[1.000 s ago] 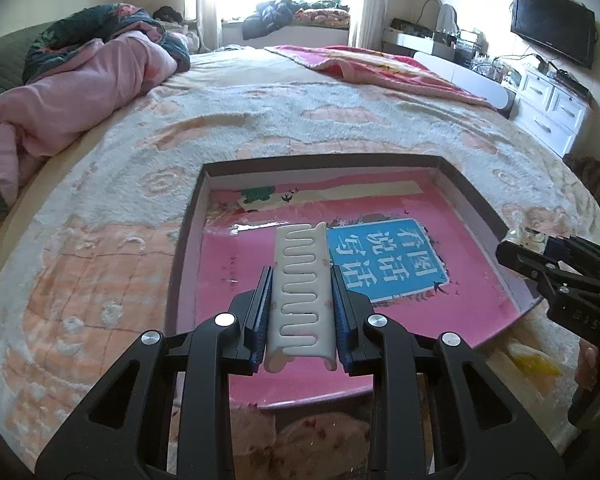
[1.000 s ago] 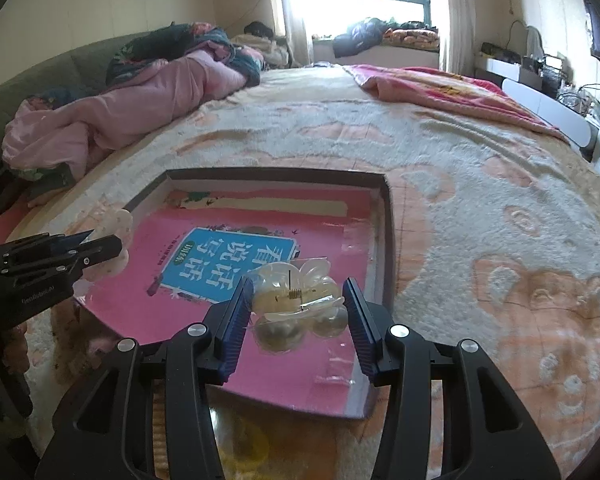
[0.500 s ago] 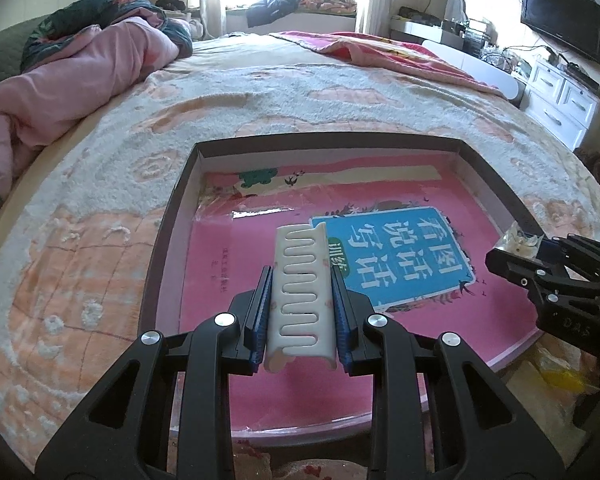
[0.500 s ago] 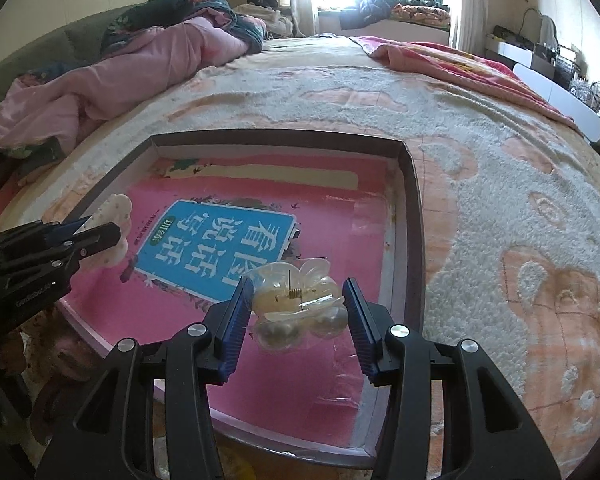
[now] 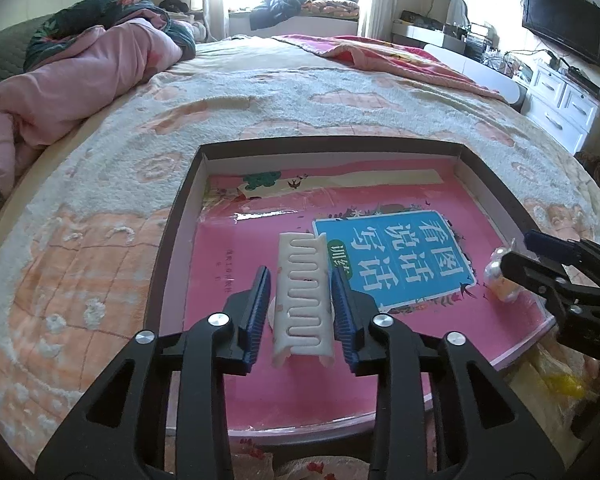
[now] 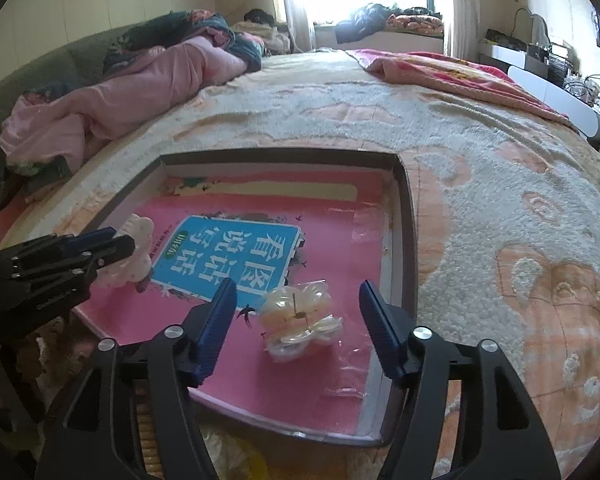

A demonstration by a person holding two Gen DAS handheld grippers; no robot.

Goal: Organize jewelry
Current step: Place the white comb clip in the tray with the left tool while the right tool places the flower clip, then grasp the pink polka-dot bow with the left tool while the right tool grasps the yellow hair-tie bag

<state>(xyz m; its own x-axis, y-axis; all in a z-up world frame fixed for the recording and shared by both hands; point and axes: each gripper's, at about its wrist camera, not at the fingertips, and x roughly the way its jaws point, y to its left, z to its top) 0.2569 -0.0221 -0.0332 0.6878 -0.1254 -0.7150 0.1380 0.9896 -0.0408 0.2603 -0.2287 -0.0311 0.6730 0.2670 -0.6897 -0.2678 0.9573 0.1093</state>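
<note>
A shallow dark-rimmed box (image 5: 172,240) with a pink book cover inside lies on the bed. My left gripper (image 5: 302,304) holds a white wavy hair clip (image 5: 302,292) between its blue pads, low over the pink cover. In the right wrist view the left gripper (image 6: 116,248) shows at the left with the white clip (image 6: 140,256). My right gripper (image 6: 296,320) is open wide. A clear yellowish flower hair claw (image 6: 300,320) lies on the pink cover between its fingers, untouched. The claw also shows in the left wrist view (image 5: 500,280), beside the right gripper (image 5: 540,256).
The box rim (image 6: 408,240) rises around the cover. The fuzzy peach bedspread (image 6: 500,200) surrounds the box. A pink quilt (image 5: 80,80) is piled at far left. White drawers (image 5: 560,108) and a TV (image 5: 564,36) stand at right. Plastic packaging (image 5: 560,384) lies below the box's near corner.
My right gripper has opened and the flower claw has dropped onto the pink cover. Both grippers have moved lower and further over the box. The left jaws look slightly wider.
</note>
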